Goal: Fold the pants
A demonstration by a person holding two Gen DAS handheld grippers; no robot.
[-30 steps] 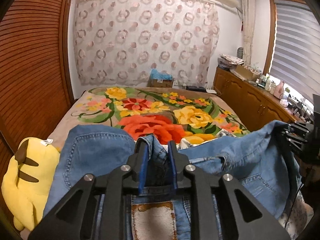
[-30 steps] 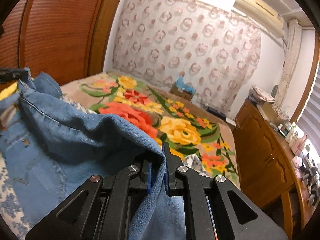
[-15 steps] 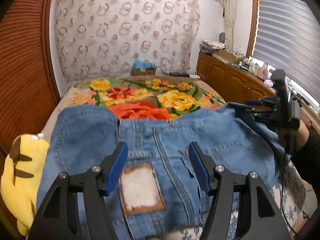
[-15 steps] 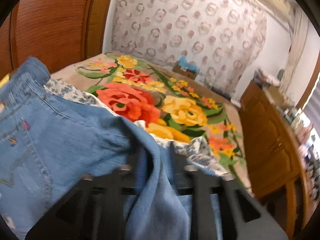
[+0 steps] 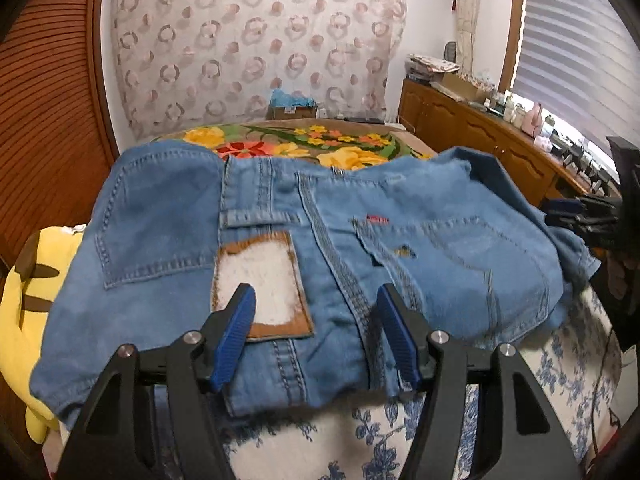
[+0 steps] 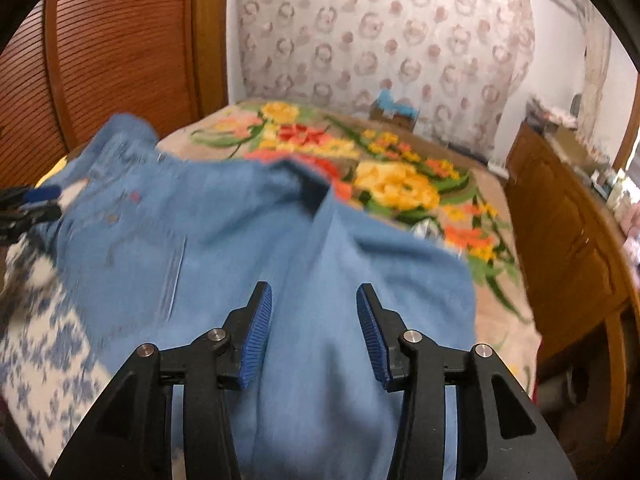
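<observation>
The blue jeans [image 5: 320, 240] lie on the bed, back side up, with the brown waist patch [image 5: 260, 284] and back pockets showing. My left gripper [image 5: 316, 324] is open over the waistband near the patch, holding nothing. My right gripper [image 6: 314, 328] is open above a leg of the jeans [image 6: 320, 280], holding nothing; that view is blurred. The right gripper also shows at the right edge of the left wrist view [image 5: 580, 216]. The left gripper shows at the left edge of the right wrist view [image 6: 28, 208].
The bed carries a floral blanket [image 5: 304, 144] and a white-and-blue sheet [image 5: 360, 440]. A yellow plush toy [image 5: 28, 300] lies left of the jeans. A wooden sliding door [image 5: 48, 100] is on the left, a wooden cabinet [image 5: 480, 136] on the right.
Both grippers opened and let go of the jeans, which dropped flat onto the bed. Both have drawn back a little from the cloth.
</observation>
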